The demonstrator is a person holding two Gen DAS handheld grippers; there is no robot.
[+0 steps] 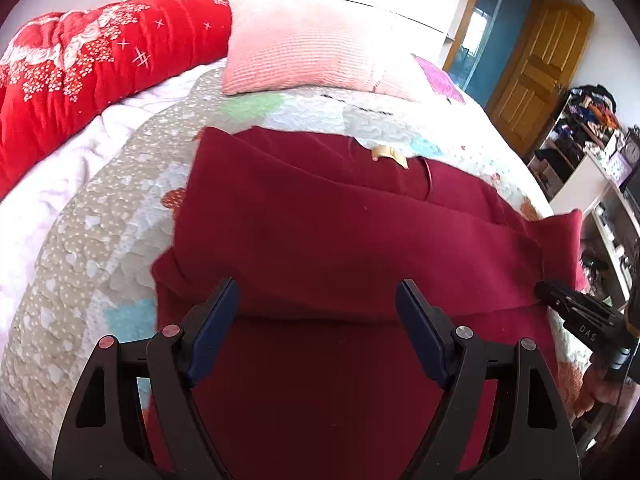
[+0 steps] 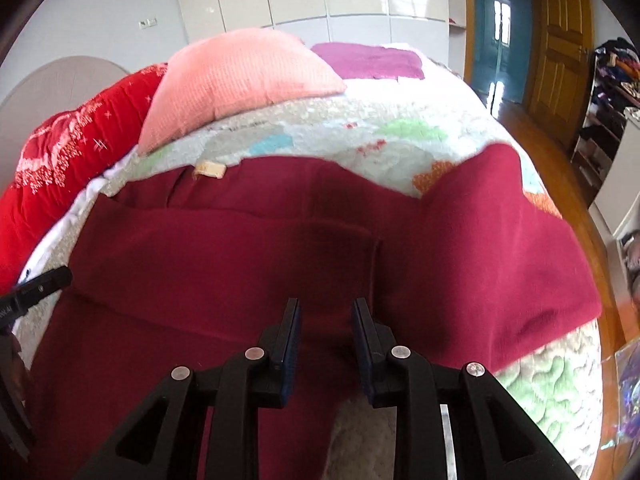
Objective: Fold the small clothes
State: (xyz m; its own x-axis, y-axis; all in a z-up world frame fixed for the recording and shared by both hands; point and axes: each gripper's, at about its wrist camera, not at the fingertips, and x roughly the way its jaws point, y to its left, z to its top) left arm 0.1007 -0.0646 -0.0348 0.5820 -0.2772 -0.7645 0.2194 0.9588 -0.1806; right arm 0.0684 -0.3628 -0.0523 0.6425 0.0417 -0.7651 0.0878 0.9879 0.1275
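A dark red garment (image 1: 320, 232) lies spread on the quilted bed, partly folded, with a tan label (image 1: 390, 156) at its far edge. It also shows in the right wrist view (image 2: 240, 248), with its label (image 2: 210, 169). My left gripper (image 1: 318, 304) is open wide and empty, just above the garment's near part. My right gripper (image 2: 326, 320) is open with a narrower gap, over the garment's near edge, and holds nothing. The right gripper's tip (image 1: 560, 296) shows in the left view at the garment's right edge. The left gripper's tip (image 2: 44, 284) shows at the right view's left edge.
The patchwork quilt (image 1: 100, 216) covers the bed. A pink pillow (image 1: 312, 48) and a red floral duvet (image 1: 80, 60) lie at the far side. A purple cloth (image 2: 368, 60) lies behind the pillow. Wooden doors (image 1: 536, 68) and cluttered shelves (image 1: 592, 144) stand to the right.
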